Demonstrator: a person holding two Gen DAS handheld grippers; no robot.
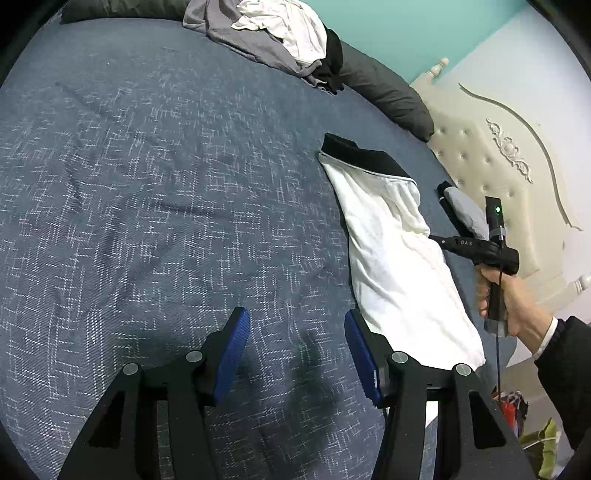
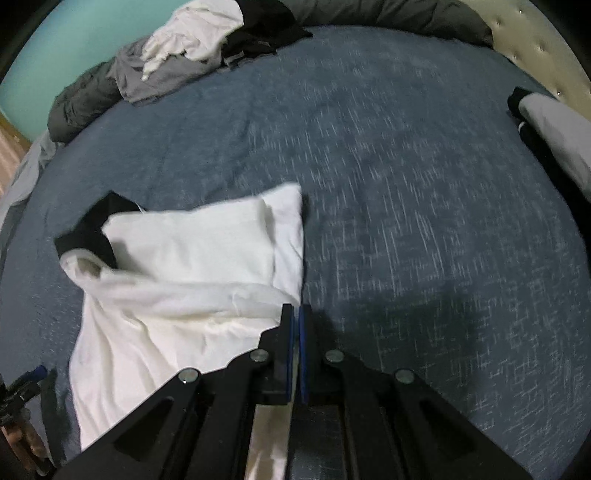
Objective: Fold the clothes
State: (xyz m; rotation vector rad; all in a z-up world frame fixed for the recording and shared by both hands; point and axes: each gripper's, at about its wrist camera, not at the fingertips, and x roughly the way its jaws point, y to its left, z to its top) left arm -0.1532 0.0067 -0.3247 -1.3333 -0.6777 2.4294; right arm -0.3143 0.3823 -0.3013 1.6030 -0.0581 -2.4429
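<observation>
A white garment [image 1: 391, 258] with a black collar [image 1: 362, 157] lies partly folded on the blue bedspread [image 1: 147, 184]. My left gripper [image 1: 295, 317] hangs open over bare bedspread just left of the garment's near end, nothing between its blue pads. A hand [image 1: 517, 299] holds my right gripper [image 1: 434, 238], its tip at the garment's right edge. In the right wrist view the right gripper [image 2: 295, 308] is shut, and a fold of the white garment [image 2: 192, 251] runs into its jaws. The collar [image 2: 88, 229] lies at the far left.
A loose pile of grey, white and black clothes [image 1: 273, 33] sits at the far side of the bed. A small folded grey and black stack [image 1: 461, 210] lies by the cream headboard [image 1: 491, 158]. A dark grey pillow [image 1: 384, 96] lines the bed's edge.
</observation>
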